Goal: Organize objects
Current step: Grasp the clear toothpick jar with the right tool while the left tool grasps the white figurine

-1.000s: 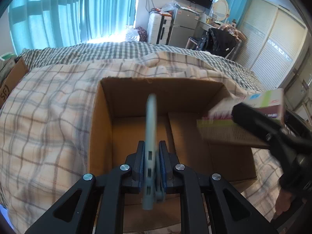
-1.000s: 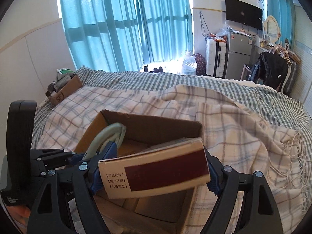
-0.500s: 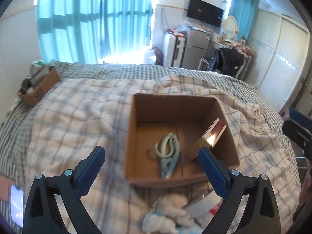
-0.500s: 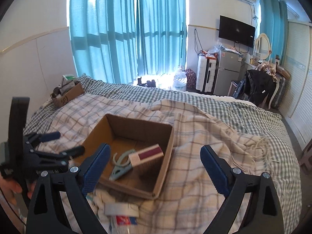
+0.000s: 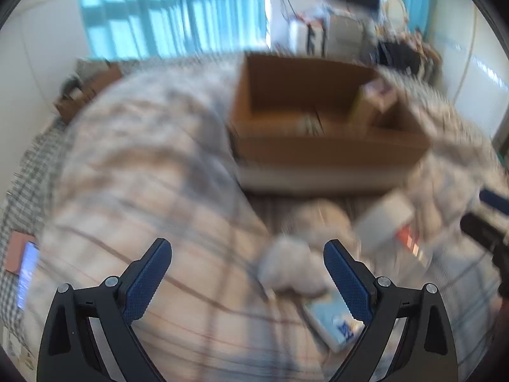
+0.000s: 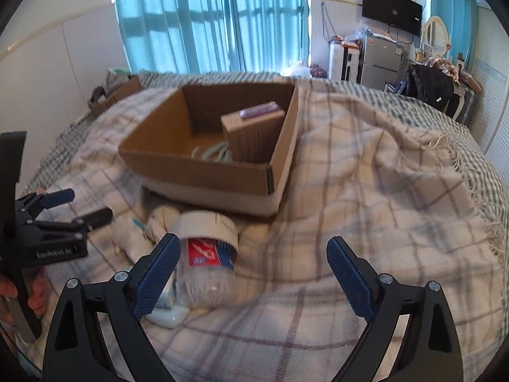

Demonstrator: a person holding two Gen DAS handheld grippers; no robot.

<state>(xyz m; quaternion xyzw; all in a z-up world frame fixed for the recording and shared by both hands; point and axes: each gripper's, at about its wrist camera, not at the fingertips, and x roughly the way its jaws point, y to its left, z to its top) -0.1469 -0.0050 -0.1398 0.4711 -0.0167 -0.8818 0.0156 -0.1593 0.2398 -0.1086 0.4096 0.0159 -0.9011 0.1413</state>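
Right wrist view: the right gripper (image 6: 253,270) has its blue-padded fingers (image 6: 157,270) spread wide with nothing between them, hovering over the plaid blanket (image 6: 366,191) on the bed. Just ahead of the left finger lies a clear plastic jar (image 6: 206,254) on its side, with a white lid and a red and blue label; its body reaches to the finger's pad, though contact cannot be judged. A white crumpled cloth (image 6: 140,232) sits just left of the jar, and a small white and blue packet (image 6: 167,308) lies under the finger's near end. Beyond the jar stands the open cardboard box (image 6: 206,172), holding a brown carton (image 6: 254,130) leaning against its right wall and a pale green clip (image 6: 213,152) on its floor. At the far left edge the left gripper (image 6: 76,205) appears, fingers parted, held in a hand (image 6: 28,296).

Left wrist view, heavily blurred: the left gripper (image 5: 248,270) is likewise spread and empty above the blanket (image 5: 143,175). The white cloth (image 5: 292,270) lies between the fingers, nearer the right one, with the packet (image 5: 331,321) beside that finger. The jar (image 5: 388,222) lies farther right, and the cardboard box (image 5: 318,149) stands beyond, toward the bed's far side.
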